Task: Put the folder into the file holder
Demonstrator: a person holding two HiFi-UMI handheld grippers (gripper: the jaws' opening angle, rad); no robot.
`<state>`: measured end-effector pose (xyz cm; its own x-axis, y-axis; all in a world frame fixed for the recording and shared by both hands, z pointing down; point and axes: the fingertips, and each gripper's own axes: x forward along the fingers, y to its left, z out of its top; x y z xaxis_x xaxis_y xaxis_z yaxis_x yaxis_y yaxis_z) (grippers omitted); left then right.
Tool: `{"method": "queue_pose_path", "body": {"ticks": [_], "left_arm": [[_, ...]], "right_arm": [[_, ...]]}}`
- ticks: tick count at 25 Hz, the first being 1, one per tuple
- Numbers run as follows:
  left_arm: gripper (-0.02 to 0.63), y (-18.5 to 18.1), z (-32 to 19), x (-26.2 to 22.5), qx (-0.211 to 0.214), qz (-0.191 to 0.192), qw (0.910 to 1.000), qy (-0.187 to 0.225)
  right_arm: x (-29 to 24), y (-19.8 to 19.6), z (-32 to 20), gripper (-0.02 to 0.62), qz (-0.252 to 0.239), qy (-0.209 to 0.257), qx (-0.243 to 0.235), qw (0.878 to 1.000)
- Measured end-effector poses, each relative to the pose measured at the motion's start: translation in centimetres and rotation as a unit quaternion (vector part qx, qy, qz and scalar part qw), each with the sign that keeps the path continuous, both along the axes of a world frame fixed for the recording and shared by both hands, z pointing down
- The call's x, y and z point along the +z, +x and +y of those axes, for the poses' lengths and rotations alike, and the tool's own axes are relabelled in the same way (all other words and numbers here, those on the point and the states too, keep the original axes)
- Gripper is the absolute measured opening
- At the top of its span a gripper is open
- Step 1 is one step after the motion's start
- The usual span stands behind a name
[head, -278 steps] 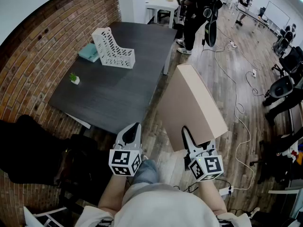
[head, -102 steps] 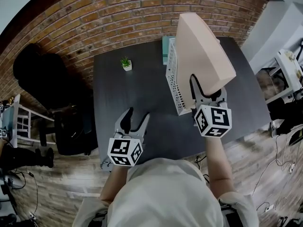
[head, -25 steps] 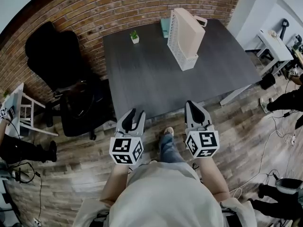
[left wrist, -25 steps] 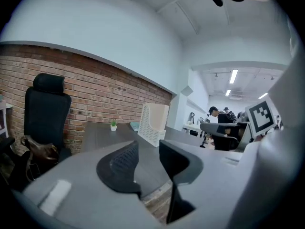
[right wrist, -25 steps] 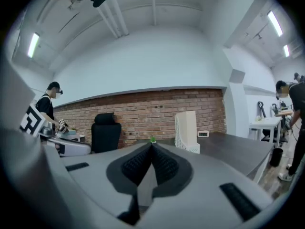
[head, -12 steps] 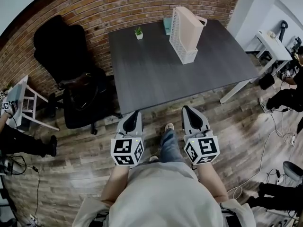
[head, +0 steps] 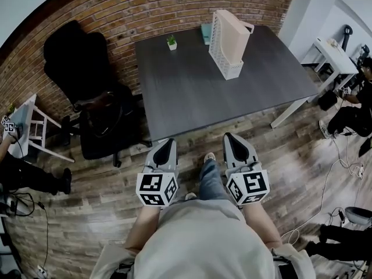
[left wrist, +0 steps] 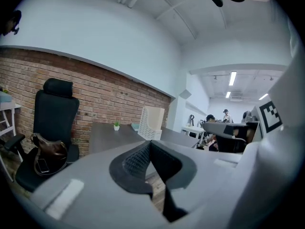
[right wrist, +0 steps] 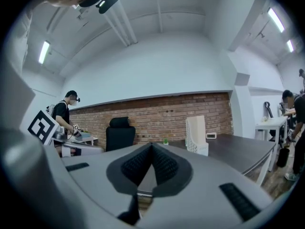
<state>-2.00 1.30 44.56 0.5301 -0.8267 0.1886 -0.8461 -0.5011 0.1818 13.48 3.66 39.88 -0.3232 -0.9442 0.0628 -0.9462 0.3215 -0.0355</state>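
Note:
A beige folder [head: 235, 32] stands upright inside the white perforated file holder [head: 222, 56] at the far side of the dark table [head: 209, 92]. The holder also shows in the left gripper view [left wrist: 151, 123] and in the right gripper view [right wrist: 197, 135]. Both grippers hang over the wooden floor, well short of the table's near edge. My left gripper [head: 165, 149] is shut with nothing between its jaws. My right gripper [head: 233, 143] is shut and empty too.
A small potted plant [head: 172, 42] and a teal item [head: 205, 32] sit at the table's back edge by the brick wall. A black office chair [head: 87, 80] stands left of the table. A white side table [head: 334, 51] and people are at the right.
My left gripper's jaws have closed. I have stepped slightly back from the table; both grippers sit a little lower in the head view. The folder stays in the holder.

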Motion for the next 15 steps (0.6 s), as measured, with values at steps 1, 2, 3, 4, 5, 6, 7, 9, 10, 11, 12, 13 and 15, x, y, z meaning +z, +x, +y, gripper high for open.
{"method": "queue_pose_path", "body": {"ticks": [1, 2, 3, 4, 5, 6, 7, 9, 10, 11, 12, 13, 15], "left_arm": [[0.008, 0.04, 0.06, -0.05, 0.002, 0.002, 1.0000, 0.000], [0.008, 0.08, 0.09, -0.07, 0.003, 0.002, 1.0000, 0.000], [0.008, 0.13, 0.08, -0.07, 0.003, 0.001, 1.0000, 0.000], [0.008, 0.18, 0.04, -0.06, 0.004, 0.000, 1.0000, 0.000], [0.008, 0.23, -0.04, -0.05, 0.004, -0.001, 1.0000, -0.001], [0.008, 0.28, -0.14, -0.05, 0.005, -0.002, 1.0000, -0.001], [0.009, 0.34, -0.23, -0.07, 0.006, -0.002, 1.0000, -0.002], [0.008, 0.51, -0.36, -0.10, 0.007, -0.004, 1.0000, -0.002], [0.008, 0.58, -0.41, -0.09, 0.008, -0.004, 1.0000, -0.002], [0.009, 0.62, -0.45, -0.06, 0.008, -0.005, 1.0000, -0.002], [0.009, 0.63, -0.50, -0.03, 0.008, -0.004, 1.0000, -0.002], [0.008, 0.61, -0.55, 0.00, 0.008, -0.004, 1.0000, -0.002], [0.009, 0.63, -0.65, -0.01, 0.009, -0.003, 1.0000, -0.002]], "right_arm": [[-0.09, 0.02, -0.02, 0.002, 0.000, 0.002, 0.000, 1.000], [-0.17, 0.06, -0.04, 0.002, -0.001, 0.003, 0.000, 1.000], [-0.24, 0.13, -0.09, 0.002, -0.002, 0.004, 0.000, 1.000], [-0.29, 0.20, -0.16, 0.002, -0.003, 0.004, 0.000, 1.000], [-0.33, 0.29, -0.27, 0.002, -0.004, 0.004, 0.001, 1.000], [-0.38, 0.38, -0.38, 0.000, -0.005, 0.004, 0.002, 1.000], [-0.43, 0.50, -0.49, 0.002, -0.006, 0.004, 0.003, 1.000], [-0.53, 0.76, -0.65, 0.002, -0.007, 0.003, 0.004, 1.000], [-0.58, 0.87, -0.70, 0.002, -0.007, 0.003, 0.004, 1.000], [-0.62, 0.94, -0.74, 0.002, -0.008, 0.003, 0.005, 1.000], [-0.66, 0.97, -0.78, 0.002, -0.008, 0.003, 0.005, 1.000], [-0.67, 0.97, -0.82, 0.002, -0.008, 0.003, 0.005, 1.000], [-0.64, 0.91, -0.92, 0.001, -0.009, 0.002, 0.005, 1.000]]}}
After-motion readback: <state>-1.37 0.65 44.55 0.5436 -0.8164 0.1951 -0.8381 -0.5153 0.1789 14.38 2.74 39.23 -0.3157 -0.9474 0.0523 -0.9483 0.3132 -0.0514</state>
